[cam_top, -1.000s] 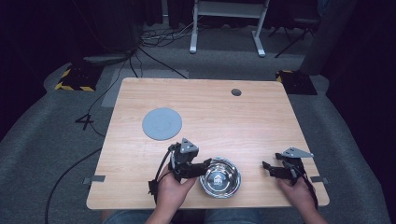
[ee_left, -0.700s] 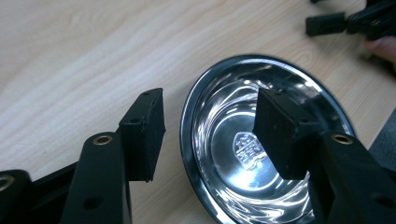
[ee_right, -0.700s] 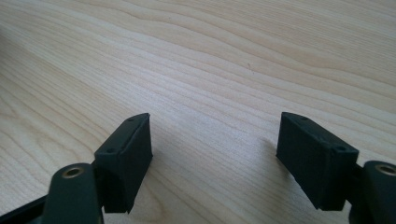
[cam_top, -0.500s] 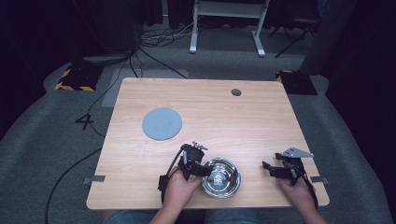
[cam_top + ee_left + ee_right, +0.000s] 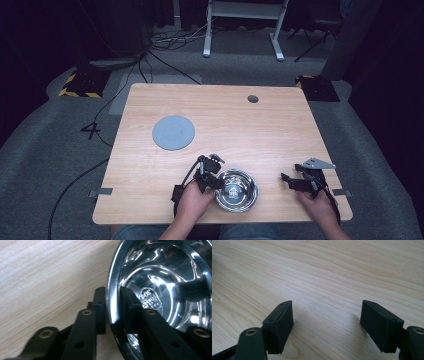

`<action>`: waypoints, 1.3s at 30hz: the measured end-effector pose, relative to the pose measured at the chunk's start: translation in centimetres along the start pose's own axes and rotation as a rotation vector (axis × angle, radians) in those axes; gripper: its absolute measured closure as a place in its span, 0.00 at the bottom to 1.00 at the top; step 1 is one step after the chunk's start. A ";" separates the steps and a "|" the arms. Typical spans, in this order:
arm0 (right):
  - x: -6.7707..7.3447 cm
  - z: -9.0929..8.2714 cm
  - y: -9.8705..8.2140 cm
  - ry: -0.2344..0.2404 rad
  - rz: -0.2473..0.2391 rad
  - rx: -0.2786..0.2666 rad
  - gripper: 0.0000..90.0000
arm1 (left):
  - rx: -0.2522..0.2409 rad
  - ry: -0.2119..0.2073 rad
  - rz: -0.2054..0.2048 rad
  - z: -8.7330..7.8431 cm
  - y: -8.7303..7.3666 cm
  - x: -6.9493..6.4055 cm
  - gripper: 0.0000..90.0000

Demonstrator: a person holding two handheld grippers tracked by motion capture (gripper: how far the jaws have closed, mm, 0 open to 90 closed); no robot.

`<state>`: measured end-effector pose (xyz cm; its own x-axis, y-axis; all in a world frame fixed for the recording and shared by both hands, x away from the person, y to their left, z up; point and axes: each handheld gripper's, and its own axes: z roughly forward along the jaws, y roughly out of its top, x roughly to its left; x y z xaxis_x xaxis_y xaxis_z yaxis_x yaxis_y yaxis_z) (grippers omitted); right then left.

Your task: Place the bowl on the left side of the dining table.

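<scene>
A shiny steel bowl (image 5: 237, 191) sits near the front edge of the wooden table (image 5: 260, 135). My left gripper (image 5: 215, 182) is at the bowl's left rim. In the left gripper view its jaws straddle the rim of the bowl (image 5: 162, 277), one inside and one outside, and the left gripper (image 5: 112, 293) is shut on it. My right gripper (image 5: 286, 179) rests low over bare wood to the right of the bowl. In its own view the right gripper (image 5: 327, 315) is open with nothing between its jaws.
A flat grey round disc (image 5: 173, 132) lies left of centre on the table. A small dark hole (image 5: 253, 99) is near the far edge. Cables and a stand's legs are on the floor beyond the table.
My left gripper has moved down and right onto the bowl's left rim. The bowl and the right gripper have stayed in place.
</scene>
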<state>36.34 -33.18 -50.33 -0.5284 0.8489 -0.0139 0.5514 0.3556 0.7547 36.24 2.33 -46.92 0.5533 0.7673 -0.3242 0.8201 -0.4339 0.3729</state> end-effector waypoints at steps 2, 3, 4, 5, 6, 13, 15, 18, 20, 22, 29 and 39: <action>0.0 0.0 0.0 0.000 -0.001 0.000 0.29 | -0.005 -0.007 0.000 -0.1 0.1 0.0 0.92; 0.0 0.0 0.0 0.000 0.000 0.000 0.29 | -0.005 -0.007 0.000 -0.1 0.1 0.0 0.93; 0.0 0.0 0.0 0.000 0.000 0.000 0.29 | -0.010 -0.034 -0.010 -0.2 0.1 0.1 0.94; 0.0 0.0 0.0 0.000 0.000 0.000 0.29 | -0.024 -0.047 -0.013 -0.6 0.2 0.2 0.95; 0.0 0.0 0.0 0.000 0.000 0.000 0.29 | -0.034 -0.044 -0.005 -0.8 0.2 0.2 0.96; 0.0 -0.1 0.0 0.000 -0.002 0.003 0.29 | -0.086 -0.010 0.012 -2.5 0.3 0.0 0.96; 0.0 -0.1 0.0 -0.001 -0.003 0.004 0.29 | -0.109 -0.009 0.015 -3.1 0.3 -0.1 0.96; 0.0 -0.1 0.0 -0.001 -0.004 0.004 0.29 | -0.147 -0.003 0.016 -4.2 0.4 0.1 0.96; 0.0 -0.1 0.0 -0.002 -0.004 0.004 0.29 | -0.154 0.000 0.017 -4.5 0.4 0.2 0.96; 0.0 -0.1 0.0 -0.001 -0.005 0.004 0.29 | -0.189 0.008 0.015 -5.5 0.5 0.4 0.96; 0.0 -0.1 0.0 -0.001 -0.004 0.003 0.29 | -0.295 0.052 0.025 -7.8 0.4 0.9 0.96; 0.0 -0.1 0.0 -0.006 0.001 0.003 0.29 | -0.359 0.104 0.016 -10.4 1.0 2.6 0.96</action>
<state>36.28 -33.22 -50.33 -0.5241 0.8515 -0.0171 0.5535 0.3558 0.7530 36.99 8.82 -38.38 0.5330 0.8136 -0.2323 0.6979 -0.2676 0.6643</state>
